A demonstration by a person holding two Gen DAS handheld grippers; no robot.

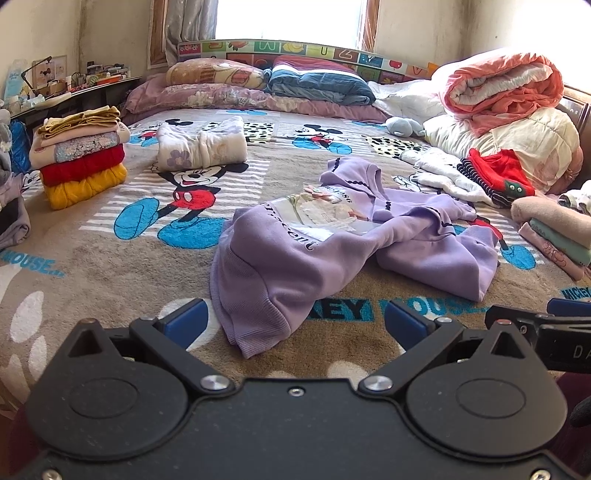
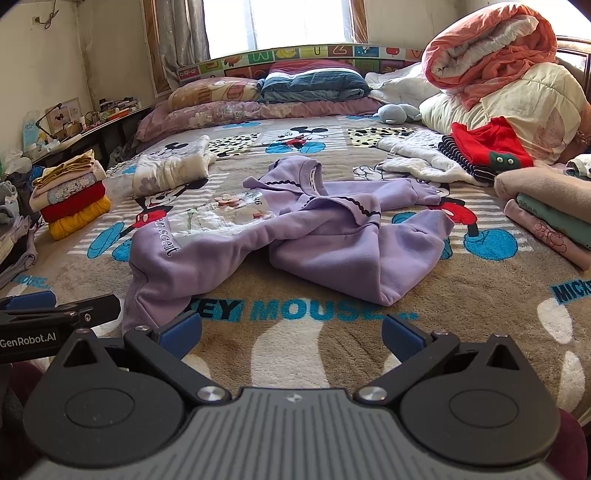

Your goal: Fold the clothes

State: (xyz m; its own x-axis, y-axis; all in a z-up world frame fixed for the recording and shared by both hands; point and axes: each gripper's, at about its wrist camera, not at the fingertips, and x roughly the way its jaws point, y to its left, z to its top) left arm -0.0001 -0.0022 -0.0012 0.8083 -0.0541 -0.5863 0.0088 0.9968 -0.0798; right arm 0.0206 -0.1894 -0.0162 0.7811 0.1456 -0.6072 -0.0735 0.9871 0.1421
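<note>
Home bedroom, cartoon blanket (image 1: 92,258) on bed, pillows (image 1: 236,94), curtained window (image 2: 295,22)

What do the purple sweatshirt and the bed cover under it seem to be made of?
The purple sweatshirt looks like soft matte knit fleece: ribbed hem and cuffs, thick limp folds, with a glossy printed panel on the chest. The bed cover looks like plush, short-pile fabric, fuzzy with printed cartoon mice. Exact fibres cannot be told.

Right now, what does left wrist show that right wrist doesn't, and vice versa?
Left wrist only: the right hand-held gripper poking in at the right edge.
Right wrist only: the left hand-held gripper at the left edge, with GenRobot.AI lettering, and a wall socket.
Both: the crumpled purple sweatshirt on the Mickey Mouse blanket, a folded stack far left, each view's own hand-held gripper open and empty.
</note>
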